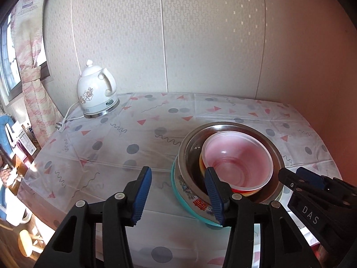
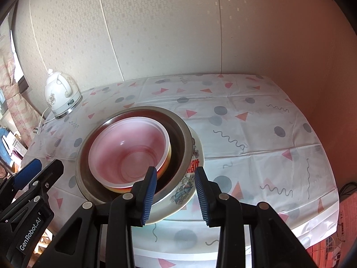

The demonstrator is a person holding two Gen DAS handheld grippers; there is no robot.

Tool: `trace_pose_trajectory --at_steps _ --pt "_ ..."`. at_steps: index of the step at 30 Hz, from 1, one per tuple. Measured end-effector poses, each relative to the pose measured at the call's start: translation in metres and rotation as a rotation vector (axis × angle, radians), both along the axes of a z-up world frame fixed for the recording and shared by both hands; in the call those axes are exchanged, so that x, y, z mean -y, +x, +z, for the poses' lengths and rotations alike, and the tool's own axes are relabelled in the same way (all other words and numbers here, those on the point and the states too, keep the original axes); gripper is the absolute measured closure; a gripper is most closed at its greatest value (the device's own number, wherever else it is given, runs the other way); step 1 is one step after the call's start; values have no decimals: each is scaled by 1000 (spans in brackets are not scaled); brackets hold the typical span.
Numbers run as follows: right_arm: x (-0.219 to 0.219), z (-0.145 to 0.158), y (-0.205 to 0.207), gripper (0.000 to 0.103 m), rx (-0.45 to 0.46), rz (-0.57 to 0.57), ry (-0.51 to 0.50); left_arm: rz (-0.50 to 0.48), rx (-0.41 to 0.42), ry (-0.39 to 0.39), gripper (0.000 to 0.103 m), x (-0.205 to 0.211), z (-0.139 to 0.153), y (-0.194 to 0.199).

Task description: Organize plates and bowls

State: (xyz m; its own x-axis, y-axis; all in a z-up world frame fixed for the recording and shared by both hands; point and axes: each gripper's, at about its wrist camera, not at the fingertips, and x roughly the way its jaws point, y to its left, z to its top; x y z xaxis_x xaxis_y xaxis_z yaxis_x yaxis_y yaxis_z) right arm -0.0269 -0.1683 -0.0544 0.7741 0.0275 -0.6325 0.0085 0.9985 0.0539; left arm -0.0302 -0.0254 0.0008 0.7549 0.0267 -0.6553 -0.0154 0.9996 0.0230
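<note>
Stack of dishes near the table's front edge: translucent pink bowl (image 1: pixel 238 156) nested in a steel bowl (image 1: pixel 191 143), on a printed plate (image 2: pixel 189 178), on a teal plate (image 1: pixel 176 192) visible only in the left wrist view. Left tool (image 1: pixel 179 192): released, one pad in front of the stack's rim, apparently not pressing. Right tool (image 2: pixel 175 192): released, printed plate's rim between its pads, contact unclear. White kettle (image 1: pixel 97 89) at the far left corner, plug (image 1: pixel 59 126) beside it. Patterned tablecloth (image 2: pixel 256 134) bare to the right; walls close behind and right.
</note>
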Motion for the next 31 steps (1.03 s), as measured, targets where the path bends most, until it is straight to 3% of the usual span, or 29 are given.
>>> trace_pose_trajectory --at_steps 31 --pt "2 3 6 67 6 5 -1 -3 -14 -26 46 -3 -3 4"
